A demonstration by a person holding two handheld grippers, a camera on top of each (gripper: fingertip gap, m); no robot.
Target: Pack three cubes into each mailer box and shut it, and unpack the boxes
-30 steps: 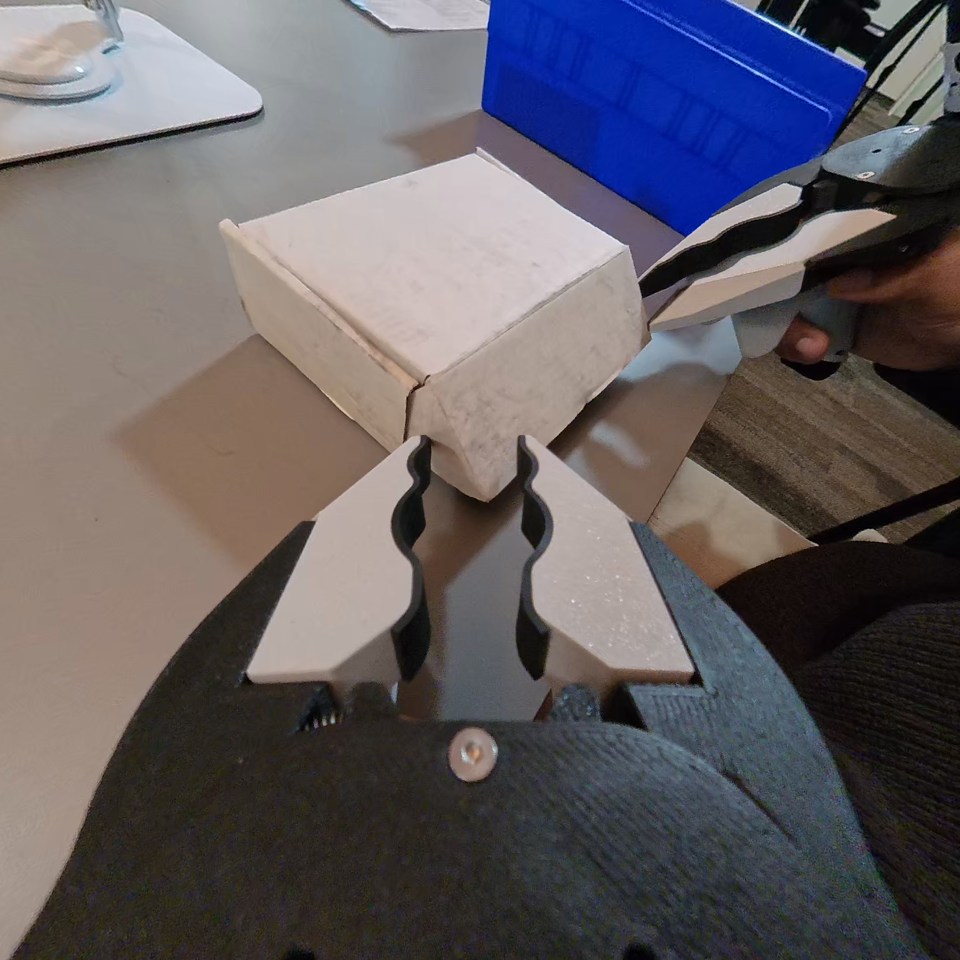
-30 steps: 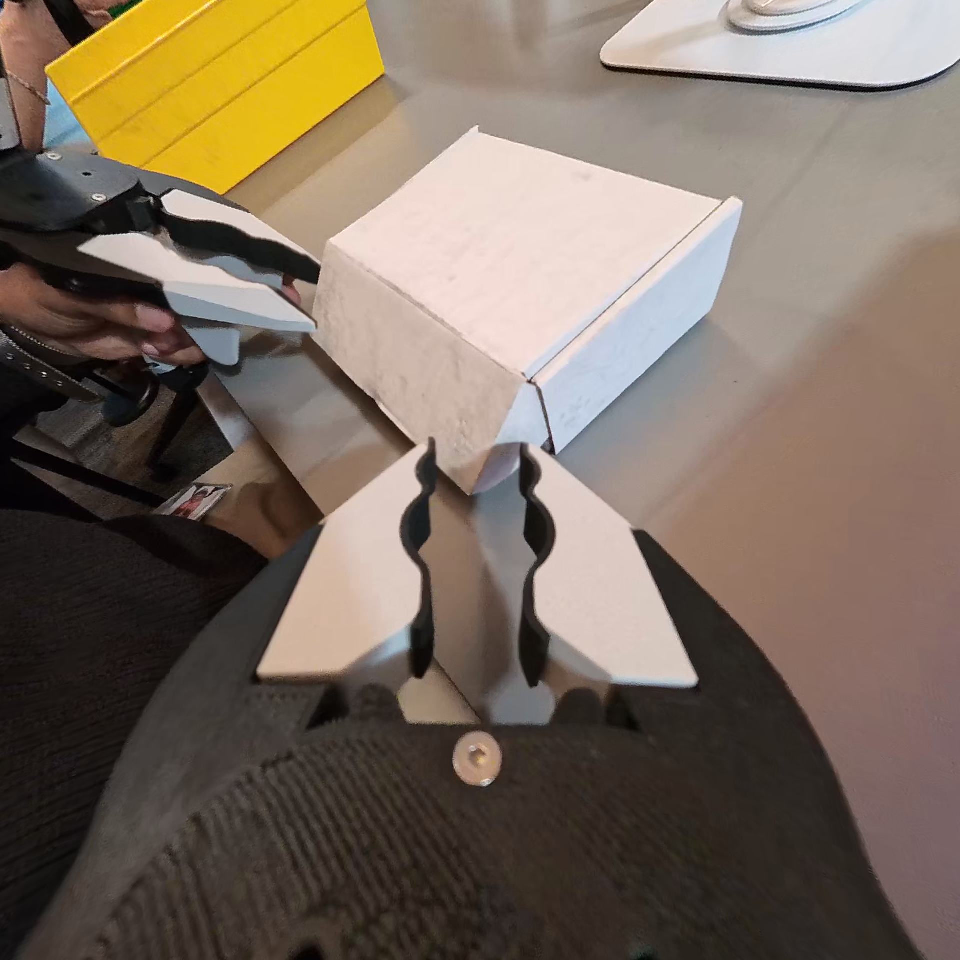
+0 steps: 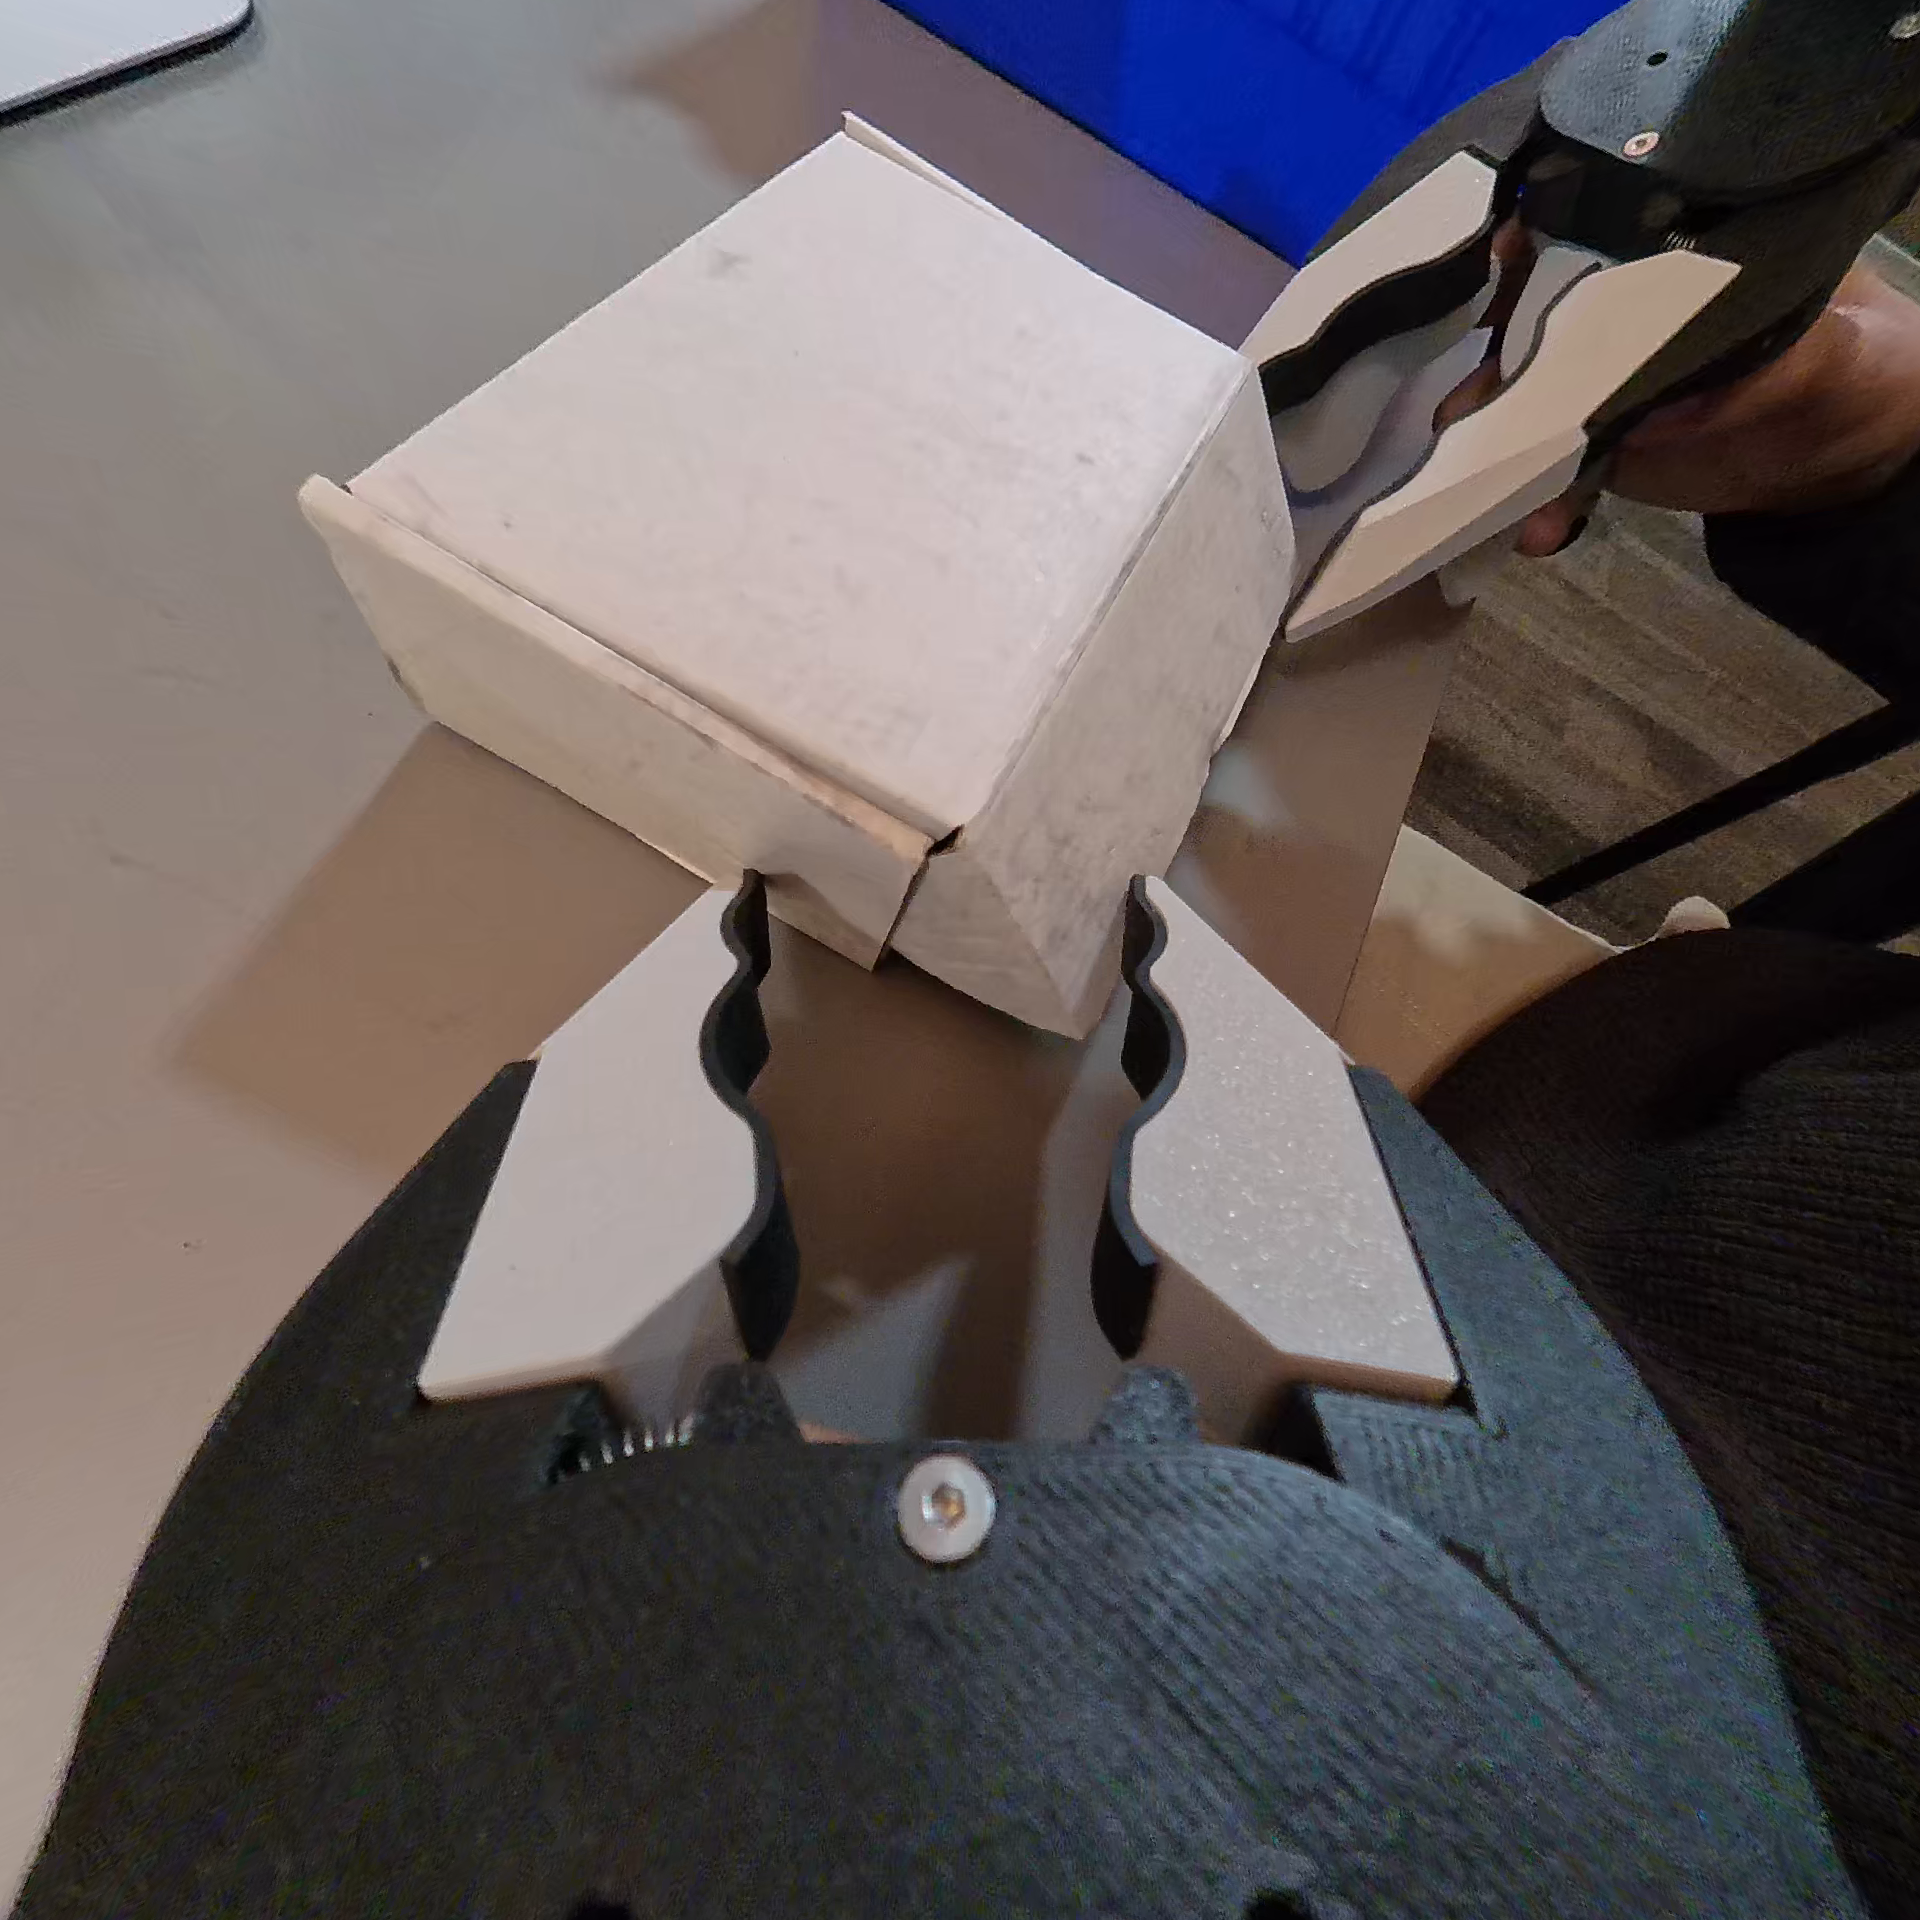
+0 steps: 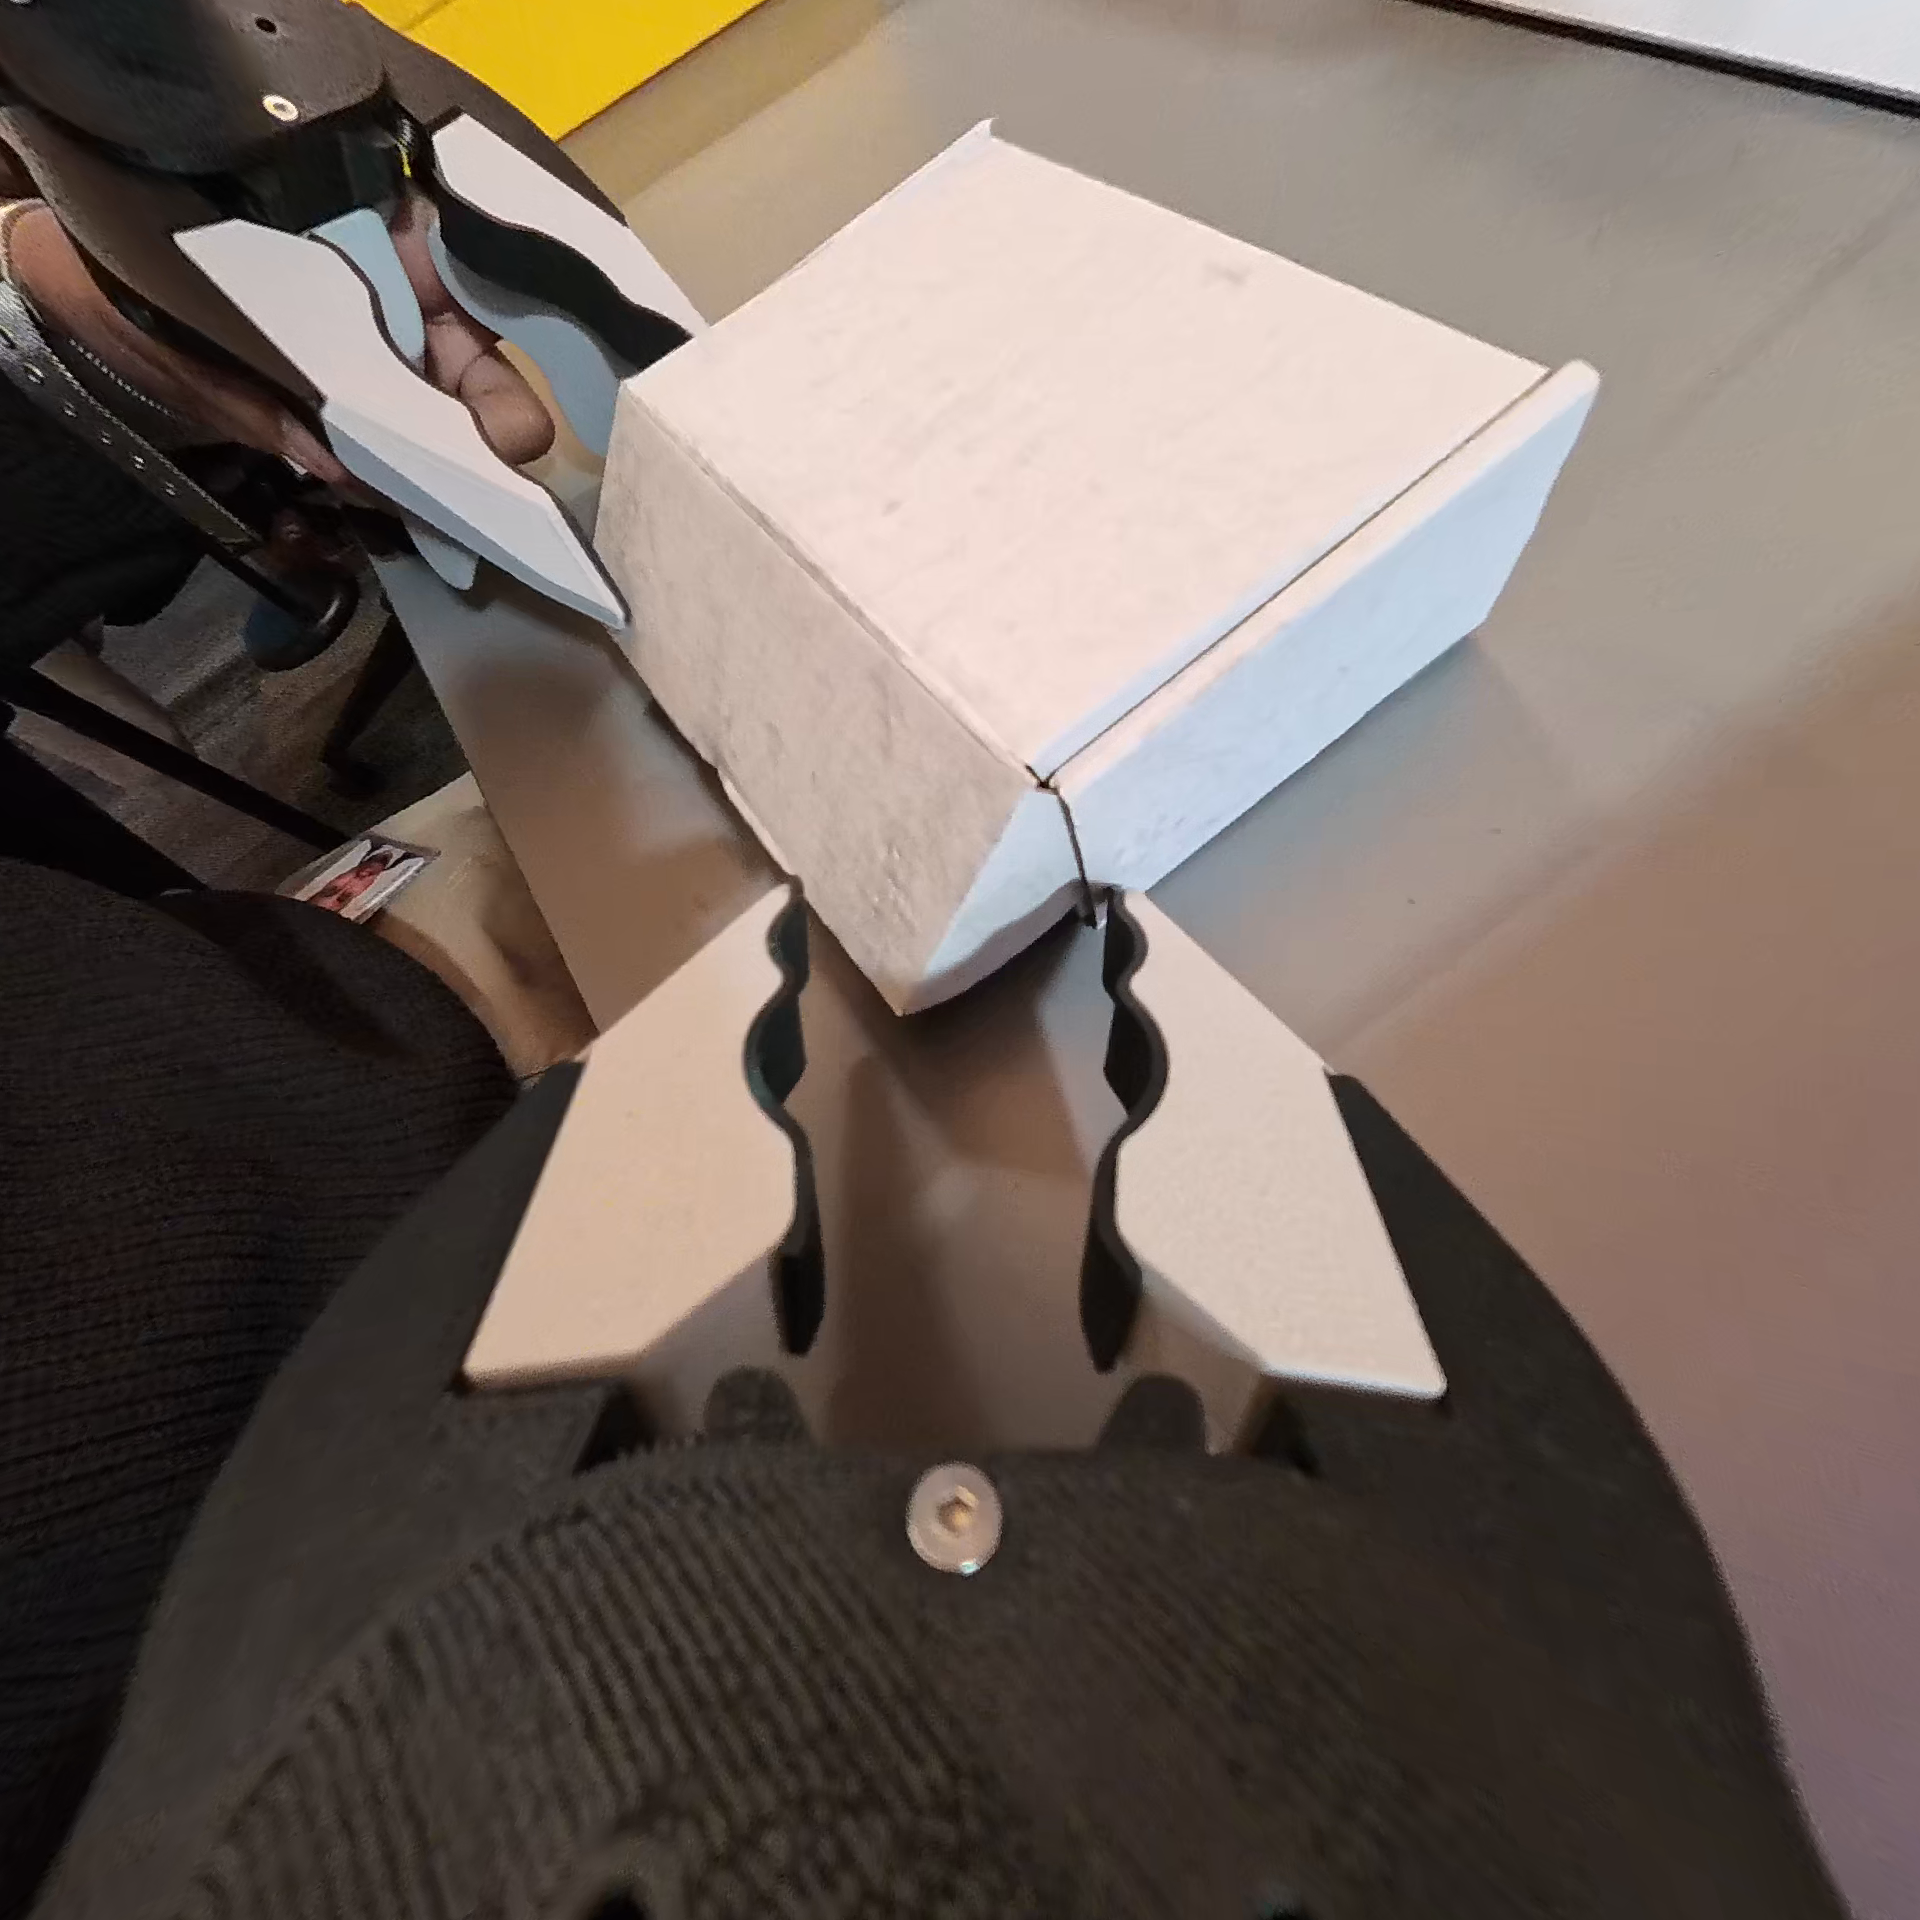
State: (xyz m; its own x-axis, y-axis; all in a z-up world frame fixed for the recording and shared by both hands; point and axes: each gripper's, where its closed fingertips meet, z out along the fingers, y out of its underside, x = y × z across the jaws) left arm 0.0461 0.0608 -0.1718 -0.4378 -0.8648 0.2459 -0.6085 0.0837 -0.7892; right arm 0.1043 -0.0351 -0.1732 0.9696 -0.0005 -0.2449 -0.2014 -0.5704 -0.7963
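Note:
A closed white mailer box [image 3: 810,520] lies on the grey table [image 3: 208,727] near its front edge. Its contents are hidden and no cubes show. My left gripper [image 3: 943,904] is open, with the box's near left front corner between its fingertips. My right gripper [image 4: 951,914] is open, with the box's near right front corner between its fingertips. In the left wrist view the right gripper [image 3: 1299,499] stands open against the box's front face. In the right wrist view the box [image 4: 1039,499] has the left gripper [image 4: 655,468] open at the opposite end of that face.
A blue bin [image 3: 1195,104] stands behind the box on the right side. A yellow bin [image 4: 582,52] stands on the left side. A white pad [image 4: 1714,42] lies farther back. The table's front edge [image 3: 1382,831] runs just under the box. A person's dark knit sleeve [image 3: 1714,1247] is close by.
Both grippers have opened wider and moved in closer, so that each now straddles a front corner of the box. The box looks turned a little.

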